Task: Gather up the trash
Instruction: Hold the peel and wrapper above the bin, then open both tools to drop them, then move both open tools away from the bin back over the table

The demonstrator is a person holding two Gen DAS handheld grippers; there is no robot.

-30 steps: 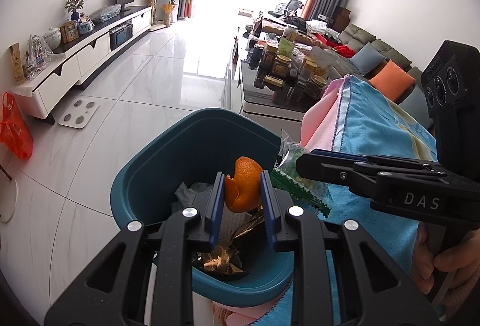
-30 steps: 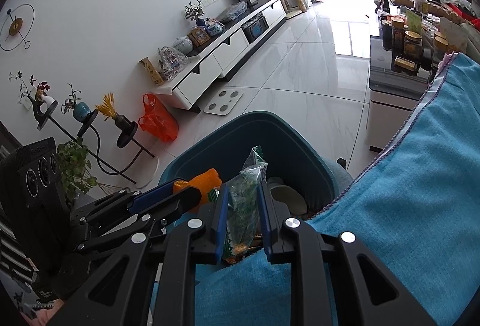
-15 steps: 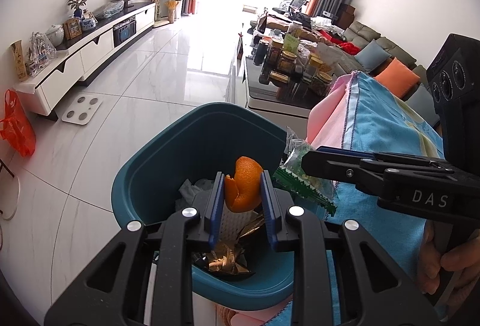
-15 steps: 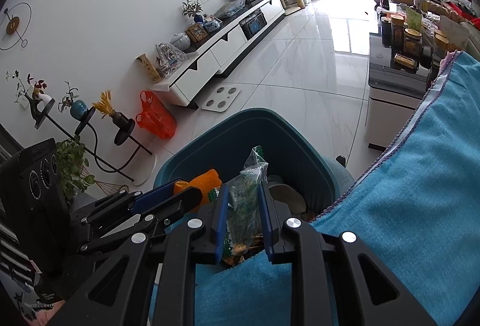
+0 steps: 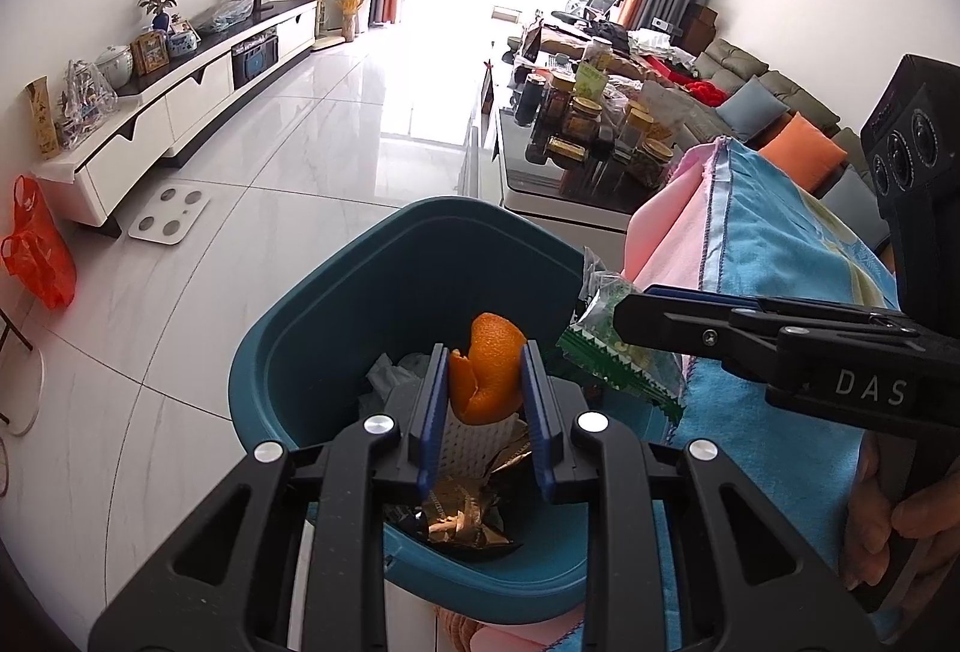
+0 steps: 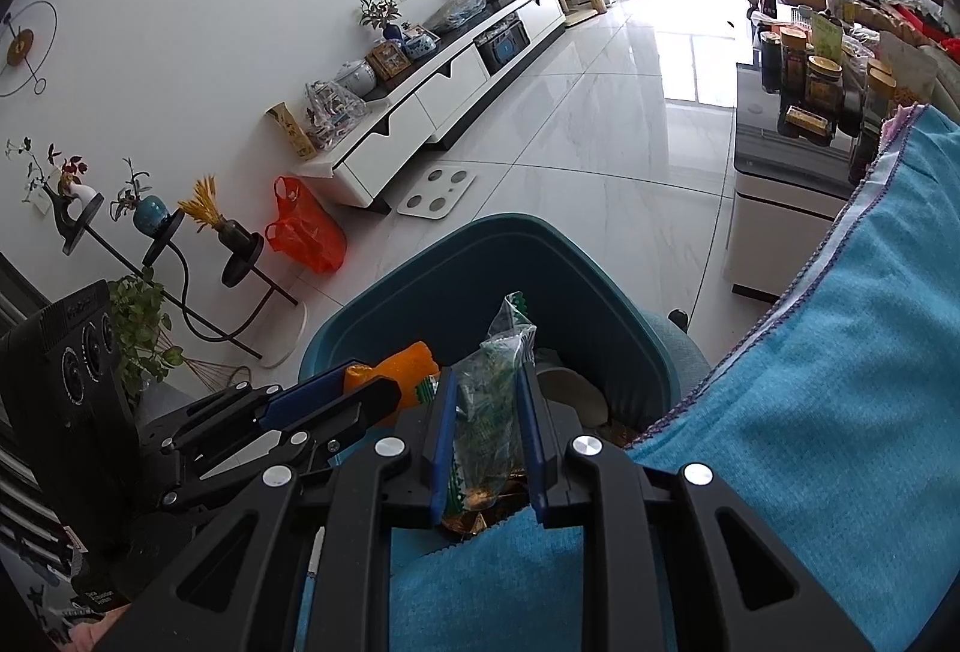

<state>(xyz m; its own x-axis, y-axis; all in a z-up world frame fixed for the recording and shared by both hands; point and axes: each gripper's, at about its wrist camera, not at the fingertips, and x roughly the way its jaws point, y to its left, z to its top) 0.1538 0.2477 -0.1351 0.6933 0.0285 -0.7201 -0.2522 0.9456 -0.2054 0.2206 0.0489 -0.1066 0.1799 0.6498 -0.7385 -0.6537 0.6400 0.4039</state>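
Observation:
A teal bin (image 5: 360, 304) stands beside the cloth-covered table edge, with crumpled paper and gold foil wrappers (image 5: 462, 520) inside. My left gripper (image 5: 485, 352) is shut on a piece of orange peel (image 5: 489, 367) and holds it over the bin's opening. My right gripper (image 6: 485, 379) is shut on a green and clear plastic wrapper (image 6: 489, 400), also above the bin (image 6: 420, 292). In the left wrist view that wrapper (image 5: 618, 358) hangs from the right gripper's fingers (image 5: 690, 322) at the bin's right rim. The peel (image 6: 402, 367) shows orange in the right wrist view.
A blue cloth (image 6: 810, 412) over pink fabric (image 5: 666, 226) covers the table to the right of the bin. Beyond stands a low table with several jars (image 5: 594, 130). A red bag (image 5: 36, 250) and white scale (image 5: 171, 214) lie on the tiled floor near a long TV cabinet (image 5: 180, 100).
The left wrist view has shifted slightly, with the bin a little lower and nearer in frame. Both grippers keep their hold and the right one has not moved.

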